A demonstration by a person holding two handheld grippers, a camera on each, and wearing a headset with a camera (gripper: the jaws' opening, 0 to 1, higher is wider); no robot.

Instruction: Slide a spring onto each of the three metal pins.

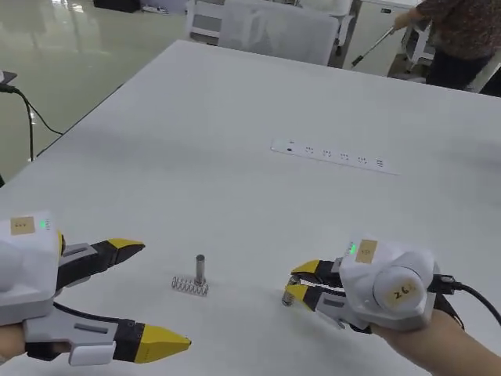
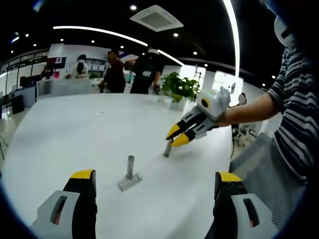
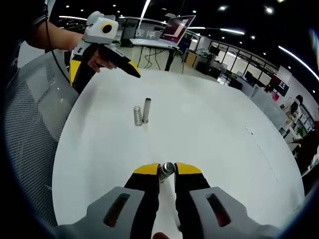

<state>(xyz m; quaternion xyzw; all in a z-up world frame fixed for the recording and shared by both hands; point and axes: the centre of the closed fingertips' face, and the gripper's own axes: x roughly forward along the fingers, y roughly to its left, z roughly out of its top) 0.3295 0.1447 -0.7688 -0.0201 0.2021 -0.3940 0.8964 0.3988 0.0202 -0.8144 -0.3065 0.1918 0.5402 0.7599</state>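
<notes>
A bare metal pin (image 1: pixel 200 269) stands upright on the white table (image 1: pixel 235 117), with a loose spring (image 1: pixel 190 285) lying at its foot. They show again as pin (image 2: pixel 130 166) and spring (image 2: pixel 130 182), and as pin (image 3: pixel 147 110) and spring (image 3: pixel 137 115). My left gripper (image 1: pixel 150 294) is open near the table's front left, its jaws (image 2: pixel 155 177) wide apart and short of the pin. My right gripper (image 1: pixel 297 282) is shut on a short upright coiled spring (image 3: pixel 167 169) resting on the table (image 2: pixel 168 148). Whether a pin is inside it I cannot tell.
A white power strip (image 1: pixel 329 154) lies across the far middle of the table. Chairs (image 1: pixel 274 27) and a person (image 1: pixel 458 31) are beyond the far edge. A black cable (image 1: pixel 27 110) runs over the floor at left. A mesh chair (image 3: pixel 30 124) stands at the near edge.
</notes>
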